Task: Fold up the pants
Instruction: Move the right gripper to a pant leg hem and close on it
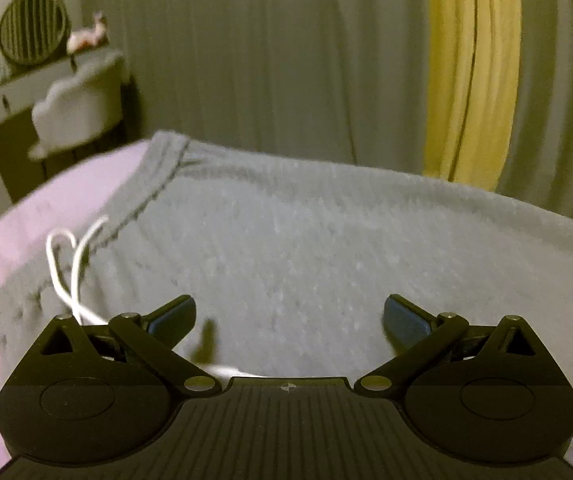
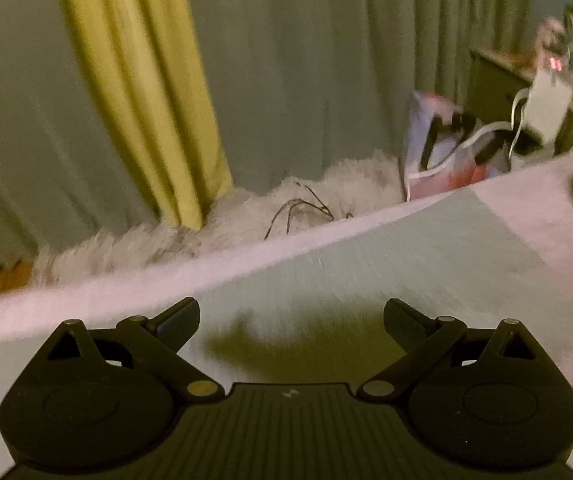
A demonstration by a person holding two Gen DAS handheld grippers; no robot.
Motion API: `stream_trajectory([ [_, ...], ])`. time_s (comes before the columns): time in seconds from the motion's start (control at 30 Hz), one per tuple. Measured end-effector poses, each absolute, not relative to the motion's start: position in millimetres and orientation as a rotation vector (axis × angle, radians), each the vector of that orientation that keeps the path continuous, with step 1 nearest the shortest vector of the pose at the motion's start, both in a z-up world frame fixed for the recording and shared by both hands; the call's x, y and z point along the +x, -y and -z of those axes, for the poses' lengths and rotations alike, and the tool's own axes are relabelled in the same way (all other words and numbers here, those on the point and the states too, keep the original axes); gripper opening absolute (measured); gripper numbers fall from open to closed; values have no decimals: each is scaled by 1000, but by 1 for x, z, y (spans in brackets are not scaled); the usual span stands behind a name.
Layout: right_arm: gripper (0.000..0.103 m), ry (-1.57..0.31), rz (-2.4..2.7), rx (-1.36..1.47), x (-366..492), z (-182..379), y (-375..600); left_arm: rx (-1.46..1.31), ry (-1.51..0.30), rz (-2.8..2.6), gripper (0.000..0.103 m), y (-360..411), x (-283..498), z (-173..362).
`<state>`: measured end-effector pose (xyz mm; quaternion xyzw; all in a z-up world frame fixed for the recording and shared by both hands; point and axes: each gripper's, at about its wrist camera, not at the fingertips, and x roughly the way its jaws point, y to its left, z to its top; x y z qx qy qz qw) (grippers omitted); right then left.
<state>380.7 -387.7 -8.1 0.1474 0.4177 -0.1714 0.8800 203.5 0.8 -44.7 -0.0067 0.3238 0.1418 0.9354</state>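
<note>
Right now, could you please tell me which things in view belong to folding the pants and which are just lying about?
For the job: grey pants, white drawstring, left gripper, right gripper, both open.

Lying about: yellow curtain, white chair, fluffy rug, bag.

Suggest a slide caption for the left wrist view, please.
Open left gripper poised above grey pants, white drawstring trailing.

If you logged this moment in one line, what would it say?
task: fold pants | left gripper: open | right gripper: open | pants: flat on bed, unheld
</note>
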Motion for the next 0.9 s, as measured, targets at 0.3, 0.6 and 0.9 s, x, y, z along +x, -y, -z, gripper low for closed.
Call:
stream_trajectory([
  [0.3, 62, -1015, 545, 494, 456, 78, 434, -112, -715, -255, 103, -10, 215, 68],
  [0.6, 32, -1070, 644, 344, 490, 95, 440, -104, -706, -250, 103, -9, 215, 73],
  [0.9, 4, -851, 578, 309, 415, 40, 430, -108, -722, -227, 103, -13, 215, 71],
])
